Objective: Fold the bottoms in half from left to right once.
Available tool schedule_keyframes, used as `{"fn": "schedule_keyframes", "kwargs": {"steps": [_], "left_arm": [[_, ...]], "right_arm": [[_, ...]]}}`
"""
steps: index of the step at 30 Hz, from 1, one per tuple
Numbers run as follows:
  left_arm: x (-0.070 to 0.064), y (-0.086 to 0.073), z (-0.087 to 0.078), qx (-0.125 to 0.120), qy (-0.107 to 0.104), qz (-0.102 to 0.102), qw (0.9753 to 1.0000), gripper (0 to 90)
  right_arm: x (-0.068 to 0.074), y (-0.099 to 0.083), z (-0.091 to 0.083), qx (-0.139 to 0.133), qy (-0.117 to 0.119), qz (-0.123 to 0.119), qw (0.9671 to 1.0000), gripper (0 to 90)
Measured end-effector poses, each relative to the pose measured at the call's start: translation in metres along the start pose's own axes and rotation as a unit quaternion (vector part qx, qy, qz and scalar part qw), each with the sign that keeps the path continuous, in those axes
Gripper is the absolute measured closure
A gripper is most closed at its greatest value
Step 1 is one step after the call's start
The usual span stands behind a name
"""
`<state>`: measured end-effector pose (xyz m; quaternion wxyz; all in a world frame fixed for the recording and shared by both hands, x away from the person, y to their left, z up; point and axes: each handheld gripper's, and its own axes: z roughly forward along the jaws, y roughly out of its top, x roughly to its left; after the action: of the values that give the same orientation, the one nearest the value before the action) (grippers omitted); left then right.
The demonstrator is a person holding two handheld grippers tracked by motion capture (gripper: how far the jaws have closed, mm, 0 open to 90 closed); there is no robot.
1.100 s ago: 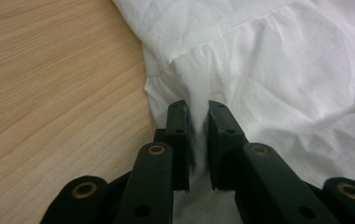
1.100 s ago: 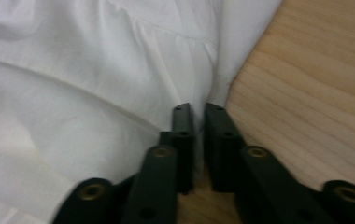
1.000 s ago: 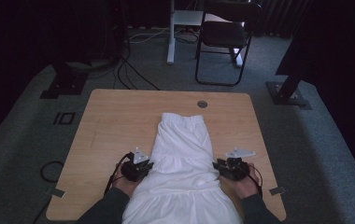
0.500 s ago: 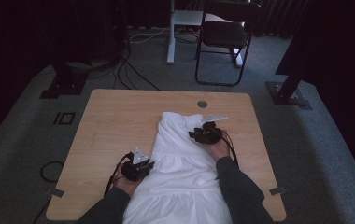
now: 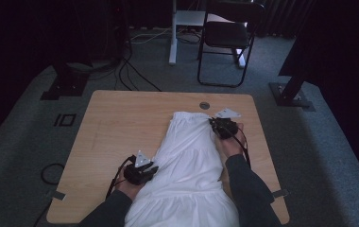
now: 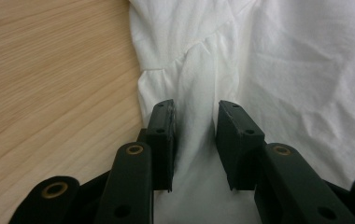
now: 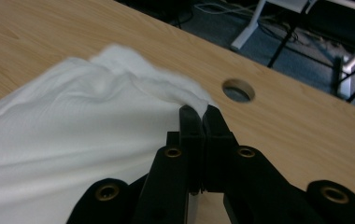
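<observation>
A white garment [image 5: 189,165] lies along the middle of the bench [image 5: 116,127], running from the near edge toward the far side. The right gripper [image 5: 221,126] sits at the garment's far right corner, near a round hole [image 5: 204,105] in the bench; in the right gripper view its jaws are pressed together on a pinch of the cloth's edge [image 7: 192,100]. The left gripper [image 5: 142,171] rests at the garment's near left edge. In the left gripper view its jaws stand partly apart with a fold of cloth [image 6: 194,116] between them, not squeezed. A chair [image 5: 227,38] stands on the floor beyond the bench.
</observation>
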<state>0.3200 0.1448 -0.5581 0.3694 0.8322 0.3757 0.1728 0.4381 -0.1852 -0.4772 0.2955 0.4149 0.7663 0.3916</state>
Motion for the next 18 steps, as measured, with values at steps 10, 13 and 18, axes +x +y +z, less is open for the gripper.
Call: {"fn": "schedule_keyframes", "kwargs": {"steps": [10,13,18], "left_arm": [[-0.006,0.001,-0.003,0.018,-0.011,0.016,0.9997,67.9],[-0.002,0.009,-0.005,0.028,-0.008,0.029,0.9991,60.8],[0.016,0.044,-0.013,-0.010,-0.009,0.014,0.9998,52.6]], "right_arm": [[-0.009,-0.062,0.049,0.103,0.059,0.065,0.9908,64.3],[-0.009,-0.060,0.049,0.112,0.059,0.066,0.9898,63.0],[-0.008,-0.057,0.050,0.121,0.053,0.069,0.9888,63.1]]}}
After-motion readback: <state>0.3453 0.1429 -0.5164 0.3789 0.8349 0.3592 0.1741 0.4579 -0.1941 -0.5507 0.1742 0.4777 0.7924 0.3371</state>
